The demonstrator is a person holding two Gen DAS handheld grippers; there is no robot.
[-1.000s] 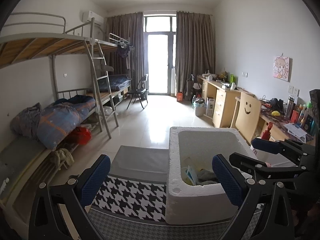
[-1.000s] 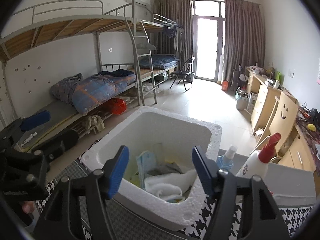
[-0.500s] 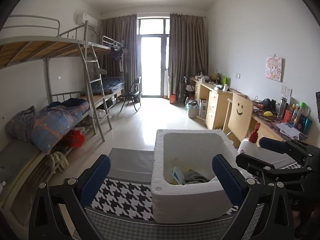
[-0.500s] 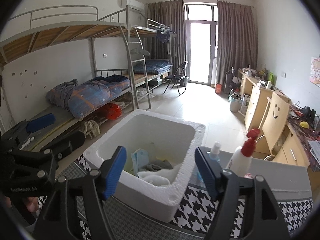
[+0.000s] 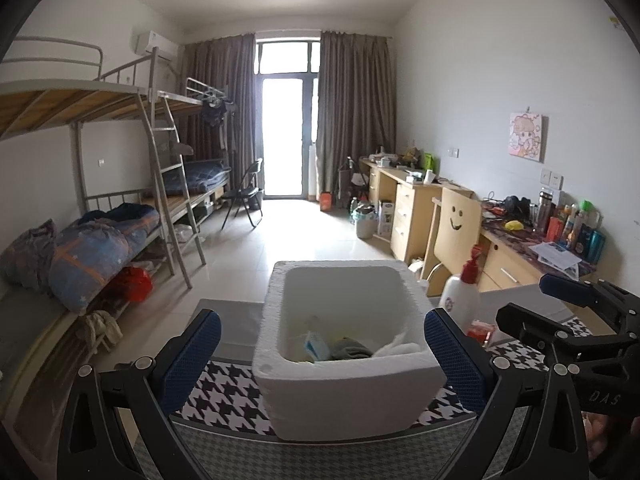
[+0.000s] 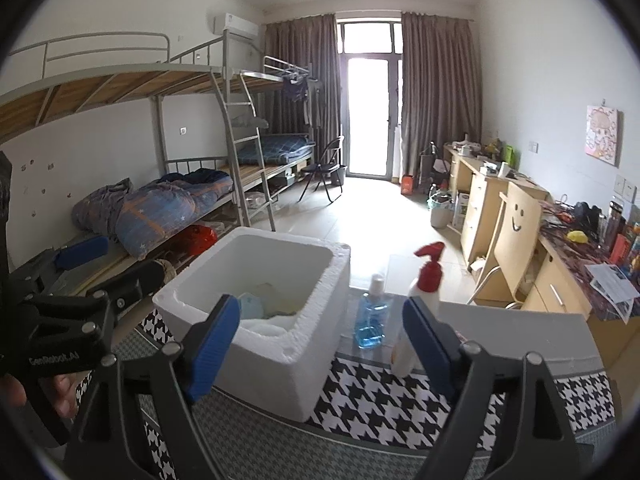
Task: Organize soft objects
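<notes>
A bench (image 6: 520,328) covered with a black-and-white houndstooth cloth (image 6: 380,396) carries a white foam box (image 6: 288,372), with a blue-liquid bottle (image 6: 370,316) and a red-topped white spray bottle (image 6: 420,304) standing just beside it.

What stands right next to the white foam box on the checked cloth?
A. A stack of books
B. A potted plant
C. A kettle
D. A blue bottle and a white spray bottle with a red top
D: the blue bottle and the white spray bottle stand on the cloth beside the foam box.
</notes>
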